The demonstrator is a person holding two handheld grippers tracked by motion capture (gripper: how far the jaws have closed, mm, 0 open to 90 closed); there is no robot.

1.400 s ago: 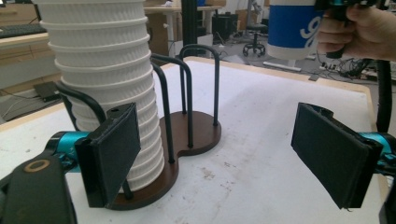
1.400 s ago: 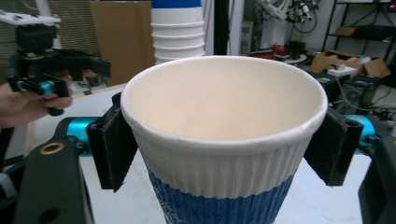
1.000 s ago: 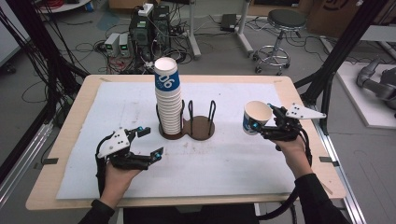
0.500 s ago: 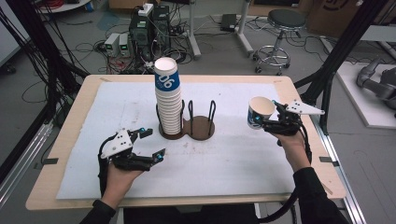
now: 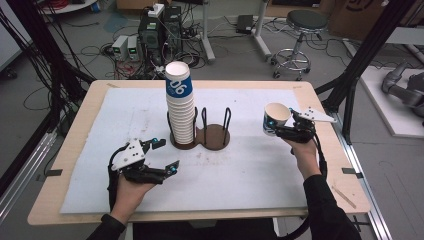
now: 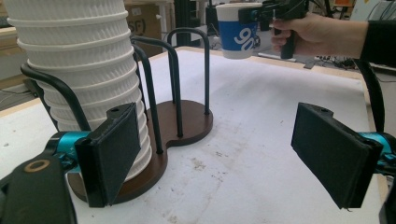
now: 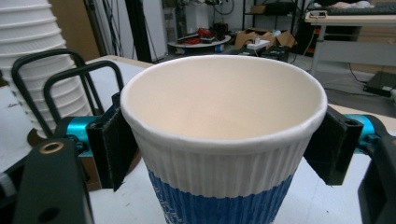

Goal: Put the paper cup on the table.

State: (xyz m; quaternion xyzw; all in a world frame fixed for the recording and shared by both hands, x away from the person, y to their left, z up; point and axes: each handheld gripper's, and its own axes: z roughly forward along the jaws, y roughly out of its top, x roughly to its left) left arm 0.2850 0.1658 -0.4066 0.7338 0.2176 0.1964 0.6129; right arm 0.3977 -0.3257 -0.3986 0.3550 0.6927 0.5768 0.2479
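Looking down, high view: right gripper clamps cup above table, right of holder; stack in holder's left ring; left gripper near left, jaws apart, nothing between.
Left gripper view: pads wide apart, stack just left, cup far right.
Right gripper view: pads press cup's sides, upright.

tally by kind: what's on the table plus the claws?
Tall stack of ribbed white paper cups: 1
Single white-and-blue paper cup: 1
Brown wooden two-bay cup holder with black wire loops: 1
Claws, left and right: 2
Total: 5
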